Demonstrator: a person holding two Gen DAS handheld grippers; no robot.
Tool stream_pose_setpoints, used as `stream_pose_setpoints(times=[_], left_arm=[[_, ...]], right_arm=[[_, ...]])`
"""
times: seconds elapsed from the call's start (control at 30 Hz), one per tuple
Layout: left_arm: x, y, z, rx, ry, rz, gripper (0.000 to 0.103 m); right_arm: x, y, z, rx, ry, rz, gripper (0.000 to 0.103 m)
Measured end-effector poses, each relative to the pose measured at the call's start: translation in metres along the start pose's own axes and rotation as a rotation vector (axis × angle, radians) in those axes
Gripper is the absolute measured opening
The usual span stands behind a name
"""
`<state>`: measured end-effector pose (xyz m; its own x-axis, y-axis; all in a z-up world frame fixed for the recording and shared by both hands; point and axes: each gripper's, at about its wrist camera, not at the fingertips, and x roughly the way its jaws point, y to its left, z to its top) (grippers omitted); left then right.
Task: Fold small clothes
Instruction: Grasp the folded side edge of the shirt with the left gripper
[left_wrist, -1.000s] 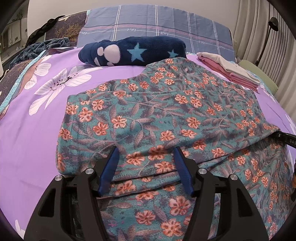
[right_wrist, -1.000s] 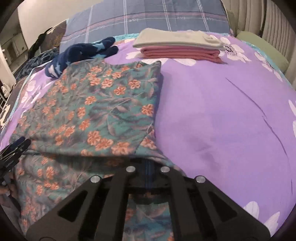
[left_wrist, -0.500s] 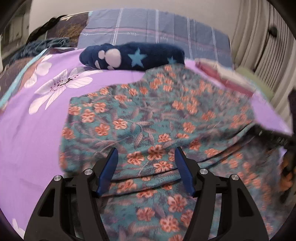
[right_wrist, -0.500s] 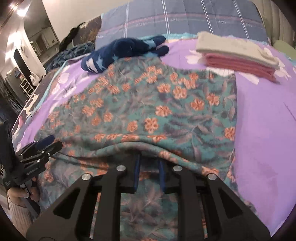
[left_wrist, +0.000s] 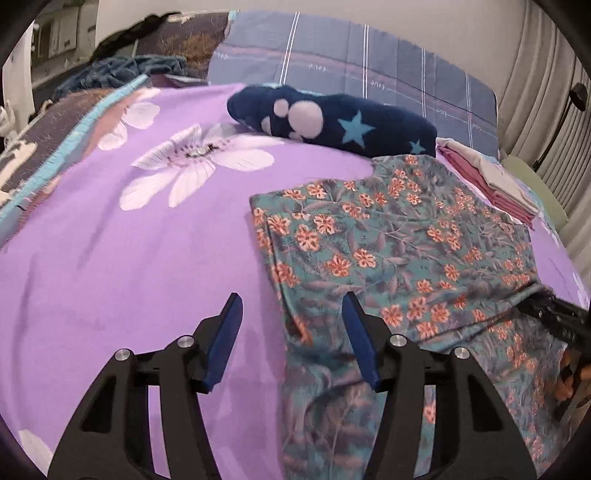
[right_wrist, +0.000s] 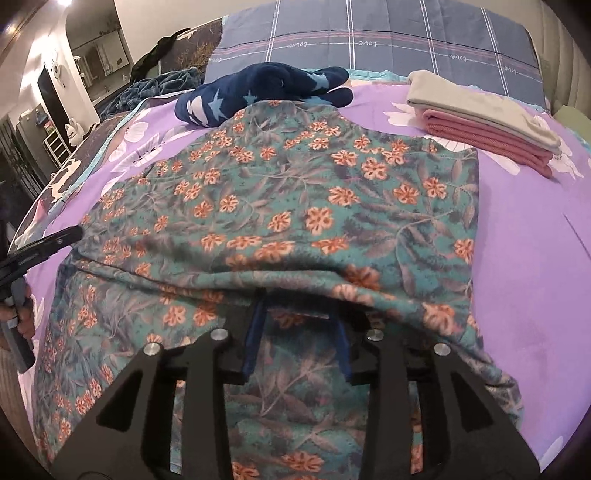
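Note:
A teal garment with orange flowers (left_wrist: 388, 251) lies on the purple bedsheet (left_wrist: 129, 258), its far half folded over the near half. My left gripper (left_wrist: 291, 299) hovers over the garment's left edge, with one finger above the sheet and the other above the fabric. Its jaws are closing and do not press on anything. In the right wrist view it shows at the left (right_wrist: 44, 243). My right gripper (right_wrist: 297, 325) sits at the fold's near edge on the garment (right_wrist: 314, 206). Its jaws are opening, and the fold drapes loosely over the hidden tips.
A navy plush roll with stars (left_wrist: 340, 122) lies behind the garment. A folded beige and pink stack (right_wrist: 487, 125) sits at the back right. A plaid pillow (right_wrist: 369, 37) lines the headboard. A hand (right_wrist: 22, 317) holds the left gripper's handle at the bed's left edge.
The left gripper slid left from over the garment's middle to its left edge. The right gripper's jaws went from shut on the fold's edge to apart, and it swung left over the garment.

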<state>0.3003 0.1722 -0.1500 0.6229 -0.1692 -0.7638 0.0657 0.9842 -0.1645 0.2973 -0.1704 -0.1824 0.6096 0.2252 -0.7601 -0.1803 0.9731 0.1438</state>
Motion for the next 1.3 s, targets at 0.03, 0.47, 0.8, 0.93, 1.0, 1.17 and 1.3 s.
stream_pose_setpoints(times=[0.03,0.47,0.8,0.93,1.0,1.17,1.3], left_arm=[[0.005,0.000,0.002,0.003,0.010,-0.003,0.042],[-0.018,-0.065,0.034,0.310,0.042,0.235,0.006],[-0.006,-0.047,0.016,0.271,0.066,0.212,0.006],[-0.010,-0.057,0.021,0.311,0.045,0.255,0.006],[-0.010,-0.063,0.022,0.347,0.042,0.305,0.006],[-0.005,-0.061,0.018,0.331,0.062,0.272,0.005],[-0.013,-0.048,0.025,0.158,0.064,0.087,0.002]], right_arm=[[0.000,0.000,0.000,-0.004,0.001,0.000,0.037],[-0.005,-0.005,-0.003,0.002,-0.005,0.006,0.040],[-0.003,-0.012,-0.008,0.013,-0.001,0.005,0.043],[-0.002,-0.009,-0.009,0.005,-0.007,0.007,0.049],[-0.002,-0.008,-0.009,0.000,-0.011,0.006,0.050],[-0.002,-0.010,-0.010,0.009,-0.013,0.019,0.050],[-0.003,-0.010,-0.010,0.010,-0.015,0.022,0.050]])
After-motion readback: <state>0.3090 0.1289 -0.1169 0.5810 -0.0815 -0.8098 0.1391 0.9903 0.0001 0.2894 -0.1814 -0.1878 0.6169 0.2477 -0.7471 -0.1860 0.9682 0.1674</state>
